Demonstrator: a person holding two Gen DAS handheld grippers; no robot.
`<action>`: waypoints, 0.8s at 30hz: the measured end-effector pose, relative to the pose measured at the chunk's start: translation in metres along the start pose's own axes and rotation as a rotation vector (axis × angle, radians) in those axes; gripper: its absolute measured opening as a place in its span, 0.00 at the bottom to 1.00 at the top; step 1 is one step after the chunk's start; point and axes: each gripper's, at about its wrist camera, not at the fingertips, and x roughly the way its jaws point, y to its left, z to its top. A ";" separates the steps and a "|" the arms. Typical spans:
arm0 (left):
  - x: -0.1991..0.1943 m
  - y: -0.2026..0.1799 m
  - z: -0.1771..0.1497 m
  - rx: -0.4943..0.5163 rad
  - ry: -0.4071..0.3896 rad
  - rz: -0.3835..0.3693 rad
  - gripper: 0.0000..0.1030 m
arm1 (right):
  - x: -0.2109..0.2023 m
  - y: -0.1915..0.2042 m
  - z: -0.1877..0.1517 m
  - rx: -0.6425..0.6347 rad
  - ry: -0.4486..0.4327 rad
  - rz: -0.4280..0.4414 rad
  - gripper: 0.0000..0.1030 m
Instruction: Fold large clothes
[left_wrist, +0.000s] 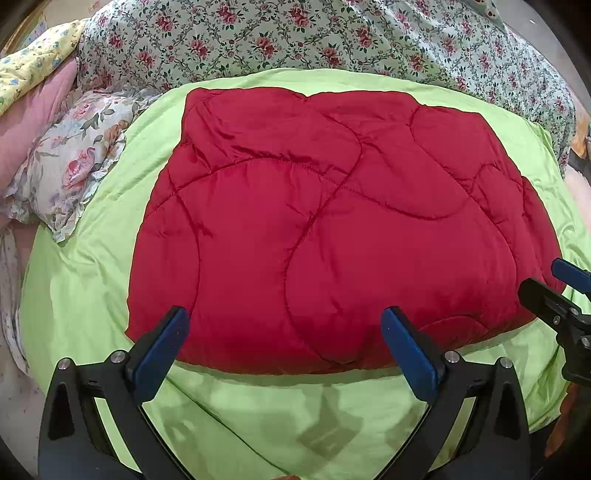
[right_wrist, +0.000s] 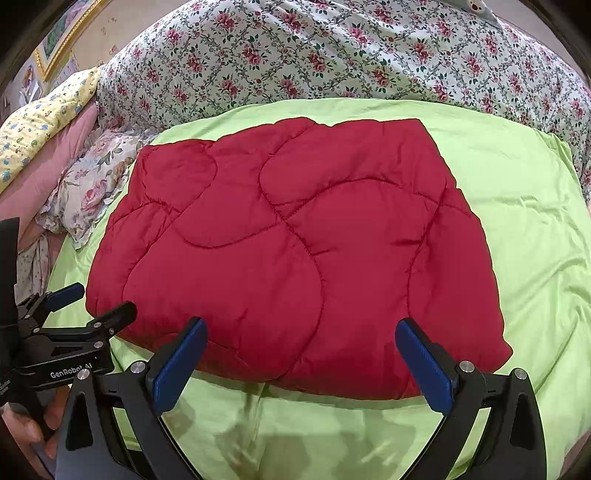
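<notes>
The left gripper (left_wrist: 284, 325) has its blue-padded fingers (left_wrist: 162, 350) spread wide, clasping nothing. The right gripper (right_wrist: 301, 339) is likewise gaping and empty. They sit side by side, level, both pointing forward. A hand (right_wrist: 26, 428) grips the left gripper's handle.

White lettering "GenRobot AI" stands on the black body of the left tool (right_wrist: 90, 304).

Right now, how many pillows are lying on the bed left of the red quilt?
2 that I can make out: a floral ruffled pillow touching the green sheet's left edge, and a yellow patterned pillow farther left, behind it. More may be hidden.
</notes>
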 end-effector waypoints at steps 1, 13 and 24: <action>0.000 0.000 0.000 -0.001 0.000 0.001 1.00 | 0.000 0.000 0.000 0.000 0.000 0.000 0.99; 0.000 0.002 0.000 -0.003 -0.001 -0.004 1.00 | -0.001 0.003 0.002 -0.001 -0.002 0.002 0.99; -0.002 0.003 0.001 -0.010 -0.007 -0.005 1.00 | -0.001 0.002 0.001 -0.001 -0.002 0.003 0.99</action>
